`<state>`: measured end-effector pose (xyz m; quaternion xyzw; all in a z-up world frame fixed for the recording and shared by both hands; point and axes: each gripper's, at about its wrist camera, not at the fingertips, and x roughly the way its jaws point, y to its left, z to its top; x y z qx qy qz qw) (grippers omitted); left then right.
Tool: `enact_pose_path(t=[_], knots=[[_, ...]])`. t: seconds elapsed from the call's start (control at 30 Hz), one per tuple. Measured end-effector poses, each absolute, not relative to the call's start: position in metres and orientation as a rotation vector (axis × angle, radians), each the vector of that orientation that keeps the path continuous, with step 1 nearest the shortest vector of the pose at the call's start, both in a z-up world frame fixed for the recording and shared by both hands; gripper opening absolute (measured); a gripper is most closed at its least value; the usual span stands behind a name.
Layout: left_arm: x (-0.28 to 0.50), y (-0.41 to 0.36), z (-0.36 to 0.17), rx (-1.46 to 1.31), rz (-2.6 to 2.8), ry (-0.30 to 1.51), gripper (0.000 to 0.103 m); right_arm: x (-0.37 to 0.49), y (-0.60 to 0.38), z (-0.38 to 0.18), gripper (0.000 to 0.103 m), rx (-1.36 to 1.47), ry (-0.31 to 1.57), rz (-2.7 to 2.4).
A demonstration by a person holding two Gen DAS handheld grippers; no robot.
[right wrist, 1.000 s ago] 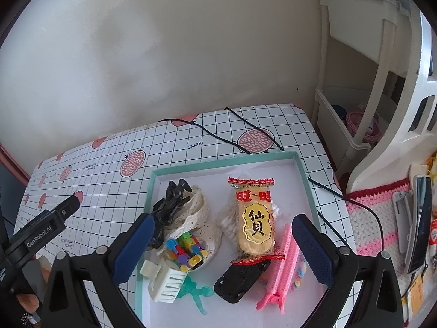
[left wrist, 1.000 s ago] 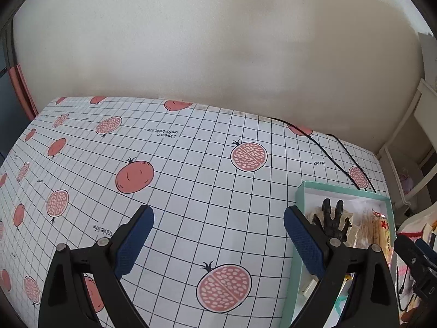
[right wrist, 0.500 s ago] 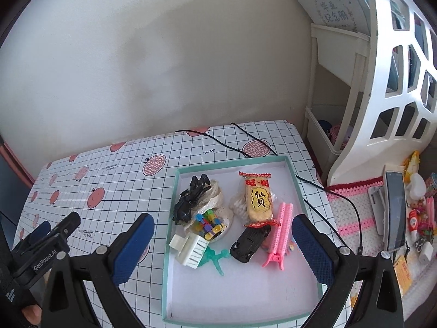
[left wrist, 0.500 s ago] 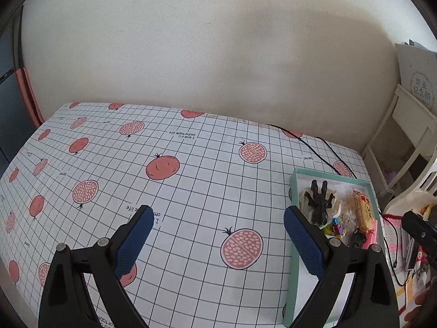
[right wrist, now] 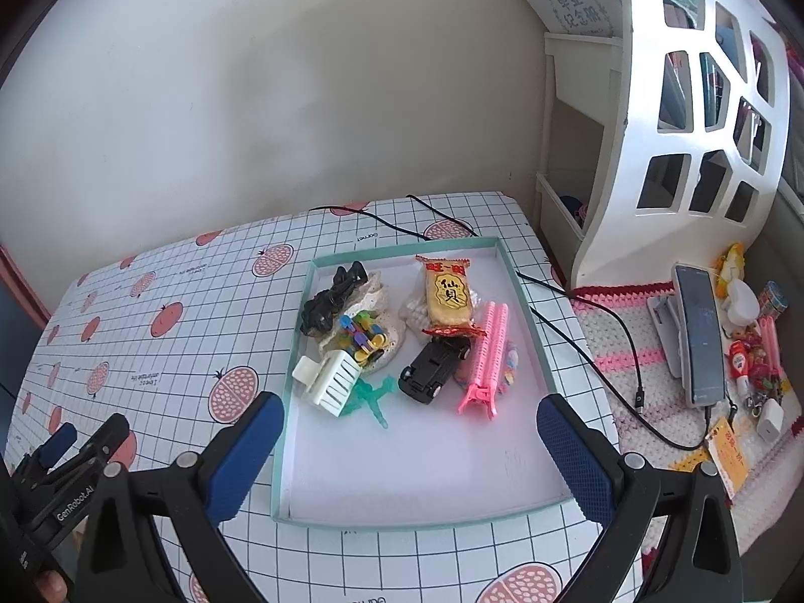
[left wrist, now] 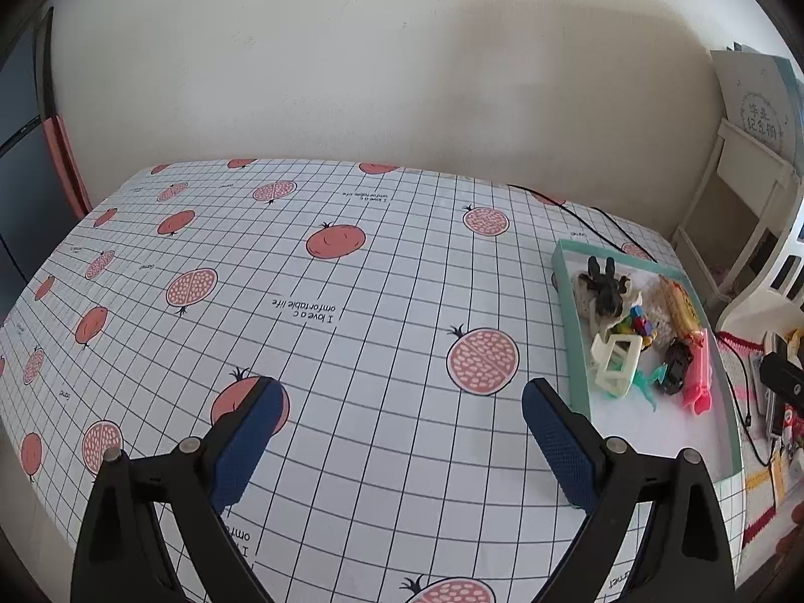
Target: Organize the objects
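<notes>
A teal-rimmed white tray [right wrist: 402, 477] [left wrist: 565, 301] lies on the right part of the table. In its far half lie a yellow snack packet [right wrist: 447, 296], a pink hair clip [right wrist: 485, 362], a black toy car [right wrist: 434, 369], a white claw clip [right wrist: 329, 384], a green figure [right wrist: 372, 394], coloured blocks [right wrist: 362, 334] and a black toy [right wrist: 331, 299]. My right gripper [right wrist: 409, 412] hangs open above the tray's near half, holding nothing. My left gripper [left wrist: 399, 404] is open over the bare tablecloth, left of the tray.
The gridded pomegranate tablecloth [left wrist: 301, 301] covers the table. A black cable [right wrist: 578, 296] runs past the tray's right side. A white shelf unit [right wrist: 678, 115] stands at the right, with a phone [right wrist: 698, 331] and small items on a crocheted mat.
Both grippers have pulled back and risen, so the table and tray look smaller and more of each shows. Both stay open. The items in the tray have not moved.
</notes>
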<state>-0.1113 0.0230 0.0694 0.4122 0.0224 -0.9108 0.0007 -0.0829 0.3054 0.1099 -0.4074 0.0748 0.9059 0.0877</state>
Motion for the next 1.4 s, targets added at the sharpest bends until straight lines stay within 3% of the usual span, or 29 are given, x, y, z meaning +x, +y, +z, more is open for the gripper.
enact_pose_path(t=[0.67,1.4], knots=[[-0.05,-0.008,0.008,1.41,-2.771,0.042,0.096,-0.027,0.271,0.033,0.102,-1.374,0.195,2.661],[-0.046,-0.013,-0.026,1.498,-2.731,0.066,0.096,-0.021,0.251,-0.02,0.102,-1.484,0.126,2.607]])
